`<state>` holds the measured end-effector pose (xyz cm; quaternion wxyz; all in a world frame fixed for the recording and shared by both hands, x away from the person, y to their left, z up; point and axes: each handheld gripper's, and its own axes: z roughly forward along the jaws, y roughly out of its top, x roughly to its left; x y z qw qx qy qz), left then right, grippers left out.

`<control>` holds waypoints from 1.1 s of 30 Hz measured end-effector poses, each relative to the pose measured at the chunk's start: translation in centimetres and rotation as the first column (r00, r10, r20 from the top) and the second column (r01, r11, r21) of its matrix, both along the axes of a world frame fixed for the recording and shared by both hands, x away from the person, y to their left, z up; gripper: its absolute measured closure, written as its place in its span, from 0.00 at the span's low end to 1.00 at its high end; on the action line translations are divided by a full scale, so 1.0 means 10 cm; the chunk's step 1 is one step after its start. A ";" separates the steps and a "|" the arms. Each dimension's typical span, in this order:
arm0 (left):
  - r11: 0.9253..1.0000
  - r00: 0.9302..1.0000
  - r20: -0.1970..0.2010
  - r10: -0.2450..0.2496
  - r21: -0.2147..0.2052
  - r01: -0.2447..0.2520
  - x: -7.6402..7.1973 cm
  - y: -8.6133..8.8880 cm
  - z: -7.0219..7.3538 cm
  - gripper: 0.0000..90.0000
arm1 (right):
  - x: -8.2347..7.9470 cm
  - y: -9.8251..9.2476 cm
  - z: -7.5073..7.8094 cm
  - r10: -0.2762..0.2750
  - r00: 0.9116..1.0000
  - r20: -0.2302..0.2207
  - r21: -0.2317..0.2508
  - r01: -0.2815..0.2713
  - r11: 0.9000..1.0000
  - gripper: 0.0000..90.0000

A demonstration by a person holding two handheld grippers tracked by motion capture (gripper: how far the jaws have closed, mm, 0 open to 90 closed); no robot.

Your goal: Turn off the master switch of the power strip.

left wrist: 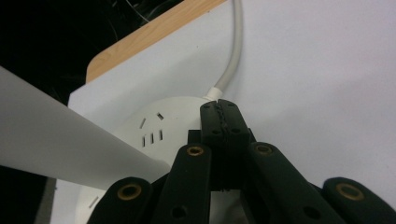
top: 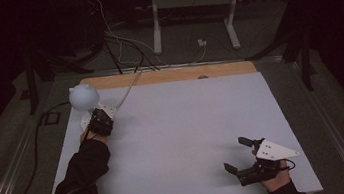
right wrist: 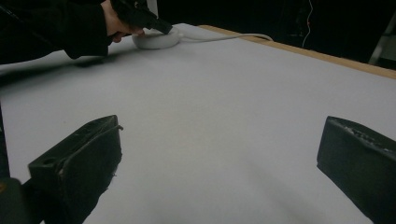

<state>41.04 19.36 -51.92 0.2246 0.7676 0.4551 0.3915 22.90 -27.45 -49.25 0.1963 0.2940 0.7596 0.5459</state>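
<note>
Round white plastic power strip (left wrist: 154, 128) (slotted sockets on top) sits at the table's (top: 189, 125) far-left corner, its cord (left wrist: 231, 56) running toward the far wooden edge. Left gripper (left wrist: 219, 116) rests on it, jaws pressed together. Right gripper (top: 241, 156) near front-right corner, jaws wide, holding nothing.

Table (top: 181, 141): matt white top, bare wood strip (top: 167, 75) at its 12 o'clock edge. Socket hub (left wrist: 154, 126): smooth white plastic, probably satin. Cord (left wrist: 233, 51): smooth grey sheath. Left gripper (left wrist: 223, 122): matt black plastic.
</note>
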 end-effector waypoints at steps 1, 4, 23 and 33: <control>1.000 1.000 0.004 0.001 0.005 -0.001 0.00 -0.01 0.00 1.00 | 0.00 0.00 0.00 -0.001 1.000 -0.001 0.001 0.001 1.000 0.00; 1.000 1.000 0.007 0.009 0.007 -0.009 0.00 -0.02 -0.01 1.00 | 0.00 -0.01 0.00 -0.002 1.000 -0.001 -0.002 0.002 1.000 0.00; 0.999 0.997 0.077 -0.025 -0.039 0.028 -0.07 -0.01 0.01 1.00 | 0.00 -0.02 0.00 0.002 1.000 0.000 0.005 -0.002 1.000 0.00; 0.997 0.995 0.082 -0.054 -0.047 0.058 -0.12 -0.13 0.11 1.00 | 0.00 -0.02 0.00 0.004 1.000 0.000 0.008 -0.004 1.000 0.00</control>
